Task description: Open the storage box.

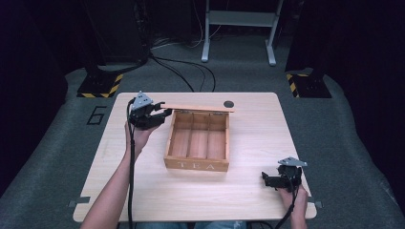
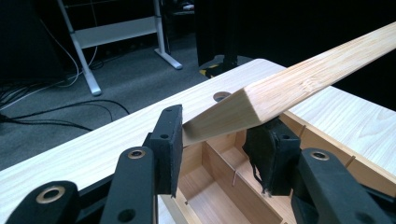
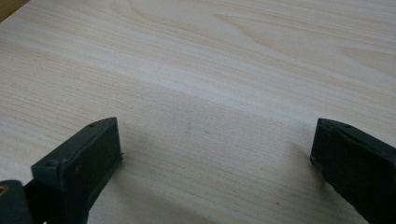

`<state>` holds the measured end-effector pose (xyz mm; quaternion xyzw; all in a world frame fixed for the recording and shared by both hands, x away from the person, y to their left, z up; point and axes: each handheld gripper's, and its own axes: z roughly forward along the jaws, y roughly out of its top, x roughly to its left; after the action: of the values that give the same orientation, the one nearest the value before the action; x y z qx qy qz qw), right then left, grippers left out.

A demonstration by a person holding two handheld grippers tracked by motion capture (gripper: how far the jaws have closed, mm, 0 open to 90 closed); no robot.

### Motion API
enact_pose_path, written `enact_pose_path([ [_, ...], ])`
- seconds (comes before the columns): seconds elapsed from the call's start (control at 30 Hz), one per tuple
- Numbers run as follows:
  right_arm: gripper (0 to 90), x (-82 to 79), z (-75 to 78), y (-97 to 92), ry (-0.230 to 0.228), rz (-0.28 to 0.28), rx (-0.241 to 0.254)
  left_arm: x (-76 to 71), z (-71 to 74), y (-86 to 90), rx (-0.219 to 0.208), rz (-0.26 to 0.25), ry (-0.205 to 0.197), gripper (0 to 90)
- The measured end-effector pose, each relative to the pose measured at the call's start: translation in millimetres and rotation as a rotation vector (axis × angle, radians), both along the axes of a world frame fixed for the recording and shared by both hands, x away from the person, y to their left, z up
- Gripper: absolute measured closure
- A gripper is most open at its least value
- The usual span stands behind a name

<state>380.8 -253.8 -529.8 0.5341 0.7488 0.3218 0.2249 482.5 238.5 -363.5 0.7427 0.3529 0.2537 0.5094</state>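
The left tongs (image 2: 212, 135) are gripping a corner of the raised lid (image 2: 299, 86) of the wooden tea box (image 1: 197, 164) at mid-desk (image 1: 248, 191), apparently swinging it about its rear hinge, while the right tongs (image 3: 212, 154) are idling spread over bare wood; the next move probably calls for following the lid's arc.

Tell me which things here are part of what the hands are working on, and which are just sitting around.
In the job:
- wooden tea box, open, three compartments
- its lid, corner between the left gripper jaws

Just around:
- right gripper, open, idle near the table's corner
- white stand on the floor
- floor cables
- table hole
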Motion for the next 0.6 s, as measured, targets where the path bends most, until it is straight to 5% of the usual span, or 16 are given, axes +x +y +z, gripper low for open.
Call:
enact_pose_path([
  [0.6, 1.3, 0.0, 0.1, -0.1, 0.000, 0.001, 0.001, 0.9, 0.5, 0.4, 0.005, -0.001, -0.004, 56.5],
])
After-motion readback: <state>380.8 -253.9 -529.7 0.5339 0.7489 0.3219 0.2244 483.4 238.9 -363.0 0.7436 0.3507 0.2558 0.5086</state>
